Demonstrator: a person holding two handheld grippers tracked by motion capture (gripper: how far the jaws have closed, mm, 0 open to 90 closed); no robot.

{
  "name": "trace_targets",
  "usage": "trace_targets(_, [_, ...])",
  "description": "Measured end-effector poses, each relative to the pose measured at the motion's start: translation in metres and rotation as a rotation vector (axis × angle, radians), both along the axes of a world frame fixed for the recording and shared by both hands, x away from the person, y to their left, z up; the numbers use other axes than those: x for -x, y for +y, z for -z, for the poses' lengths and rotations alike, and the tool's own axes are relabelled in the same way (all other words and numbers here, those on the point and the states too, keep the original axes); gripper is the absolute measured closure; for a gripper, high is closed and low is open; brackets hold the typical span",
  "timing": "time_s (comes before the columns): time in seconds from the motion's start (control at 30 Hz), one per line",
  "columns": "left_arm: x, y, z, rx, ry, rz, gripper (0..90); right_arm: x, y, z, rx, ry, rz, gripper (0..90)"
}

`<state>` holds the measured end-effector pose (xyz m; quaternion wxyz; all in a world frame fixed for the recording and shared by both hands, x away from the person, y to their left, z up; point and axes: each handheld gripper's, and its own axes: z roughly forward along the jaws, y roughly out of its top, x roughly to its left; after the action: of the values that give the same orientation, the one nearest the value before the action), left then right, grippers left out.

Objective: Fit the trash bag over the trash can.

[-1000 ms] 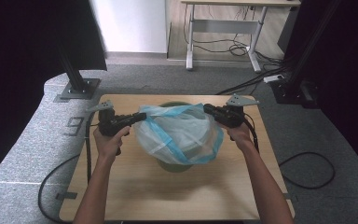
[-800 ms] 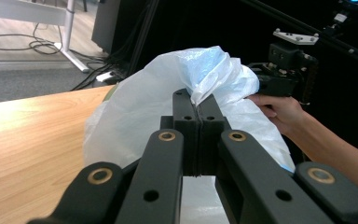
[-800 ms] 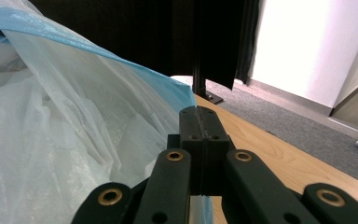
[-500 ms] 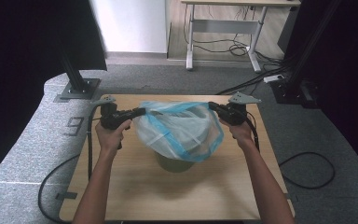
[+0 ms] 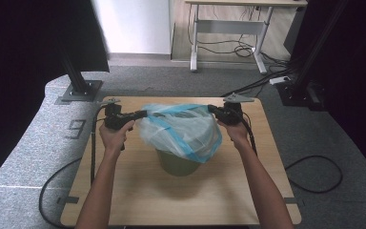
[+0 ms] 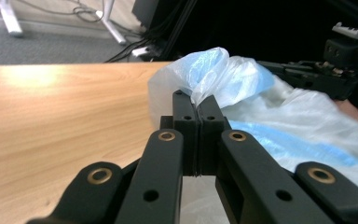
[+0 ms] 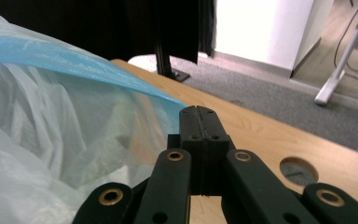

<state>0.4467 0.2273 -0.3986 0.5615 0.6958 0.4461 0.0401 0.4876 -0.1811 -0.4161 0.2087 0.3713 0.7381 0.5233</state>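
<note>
high view reveals green bin under bag.

A bin stands at the middle of the table, with a plastic bag spread over its top. The left gripper is at the bag's left edge, the right gripper at its right, both toward the far side.

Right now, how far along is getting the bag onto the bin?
Done: the bag is opened out and draped over the green bin. In hand: the left hand-held gripper and right hand-held gripper each pinch an edge, stretching the mouth above the bin. Left: the blue-banded edge still looks to sit above the rim, so it likely needs pulling down around it, then releasing.
</note>
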Motion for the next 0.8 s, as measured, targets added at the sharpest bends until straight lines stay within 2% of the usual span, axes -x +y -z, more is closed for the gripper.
trace_targets(0.13, [-0.003, 0.002, 0.006, 0.001, 0.018, -0.012, 88.9, -0.004, 0.006, 0.008, -0.002, 0.03, -0.001, 89.0])
trace_targets(0.27, [-0.007, 0.002, 0.013, -0.007, 0.043, -0.018, 88.9, -0.009, 0.009, 0.018, -0.043, 0.083, -0.001, 89.1])
trace_targets(0.53, [-0.011, -0.004, 0.025, -0.012, 0.085, -0.013, 89.1, -0.011, 0.017, 0.028, -0.014, 0.13, -0.032, 89.1])
trace_targets(0.67, [-0.015, -0.008, 0.03, -0.019, 0.12, -0.013, 89.3, -0.012, 0.017, 0.033, -0.009, 0.152, -0.03, 89.1])
trace_targets(0.8, [-0.015, -0.01, 0.033, -0.035, 0.134, -0.002, 89.4, -0.011, 0.018, 0.04, 0.008, 0.176, -0.02, 89.1])
